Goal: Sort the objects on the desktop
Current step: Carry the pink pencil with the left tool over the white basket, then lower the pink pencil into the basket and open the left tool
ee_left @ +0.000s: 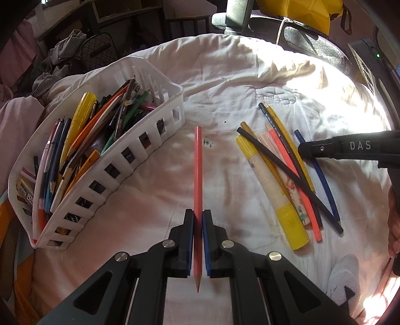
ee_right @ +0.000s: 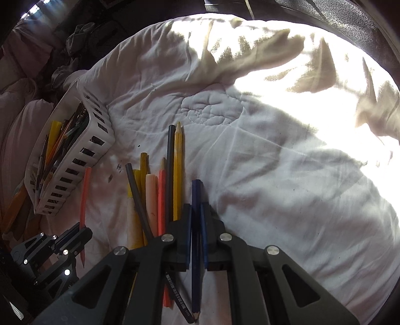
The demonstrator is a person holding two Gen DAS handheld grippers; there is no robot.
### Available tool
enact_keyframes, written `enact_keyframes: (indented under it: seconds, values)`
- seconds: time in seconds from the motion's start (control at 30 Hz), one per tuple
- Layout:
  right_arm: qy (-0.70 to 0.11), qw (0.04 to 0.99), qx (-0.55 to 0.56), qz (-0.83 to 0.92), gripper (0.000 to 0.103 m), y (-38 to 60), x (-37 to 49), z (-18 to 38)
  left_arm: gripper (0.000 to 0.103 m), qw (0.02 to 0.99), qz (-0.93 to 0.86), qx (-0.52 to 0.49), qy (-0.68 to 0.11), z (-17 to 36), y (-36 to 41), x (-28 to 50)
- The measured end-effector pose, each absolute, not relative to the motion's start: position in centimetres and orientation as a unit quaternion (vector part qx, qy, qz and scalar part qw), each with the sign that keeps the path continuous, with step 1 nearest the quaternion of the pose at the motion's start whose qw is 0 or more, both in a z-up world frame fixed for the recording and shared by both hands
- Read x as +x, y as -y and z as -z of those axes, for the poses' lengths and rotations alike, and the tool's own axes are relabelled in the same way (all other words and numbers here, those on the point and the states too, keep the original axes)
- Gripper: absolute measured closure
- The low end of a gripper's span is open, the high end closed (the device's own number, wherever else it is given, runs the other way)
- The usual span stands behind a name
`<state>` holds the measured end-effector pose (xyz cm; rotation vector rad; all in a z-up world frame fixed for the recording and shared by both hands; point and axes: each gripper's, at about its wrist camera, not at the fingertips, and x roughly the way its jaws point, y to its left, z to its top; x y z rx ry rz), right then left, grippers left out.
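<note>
My left gripper (ee_left: 198,218) is shut on a coral pink pencil (ee_left: 197,175), which runs straight out between the pads, its sharpened tip pointing back toward the camera. The same pink pencil (ee_right: 85,195) and left gripper (ee_right: 79,231) show at the lower left of the right wrist view. My right gripper (ee_right: 196,210) is shut on a dark blue pencil (ee_right: 196,250), which is part of a loose pile of pencils and markers (ee_left: 287,175) on the white quilt. A white slotted basket (ee_left: 140,147) full of pens and pencils sits to the left.
The white quilt (ee_left: 225,82) is wrinkled and sunlit at the far right. A yellow-capped marker (ee_left: 272,190) lies in the pile. A chair with a yellow bag (ee_left: 300,12) stands beyond the quilt, and clothes are heaped at far left.
</note>
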<state>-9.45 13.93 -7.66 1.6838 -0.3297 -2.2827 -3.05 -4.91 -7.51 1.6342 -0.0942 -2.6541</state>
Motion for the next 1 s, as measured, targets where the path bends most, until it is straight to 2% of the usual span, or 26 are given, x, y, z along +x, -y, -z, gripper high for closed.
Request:
enact_keyframes:
  seconds: [0.13,0.3,0.57,0.73,0.9,1.0]
  values:
    - [0.202,0.167,0.539,0.801,0.096,-16.1,-10.8,5.6,0.096,0.014,0.854,0.519,0.03,7.2,4.7,-1.9]
    - [0.329,0.204,0.514,0.766,0.096,-18.6,-12.4,5.8,0.096,0.01,0.858,0.513,0.008,6.4,6.0,-2.8]
    - [0.303,0.222,0.517,0.769,0.096,-18.1,-10.8,5.7,0.096,0.066,0.89,0.45,0.025,-0.8,12.2,-3.0]
    - [0.298,0.225,0.521,0.767,0.096,-17.5,-10.5,6.2,0.096,0.069,0.87,0.487,0.03,0.3,15.1,-4.3]
    - [0.307,0.229,0.519,0.764,0.096,-17.9,-10.6,6.3,0.096,0.037,0.863,0.496,0.086,1.1,14.3,-6.7]
    - [0.314,0.232,0.517,0.761,0.096,-18.1,-10.6,6.2,0.096,0.031,0.862,0.483,0.152,0.1,14.0,-6.8]
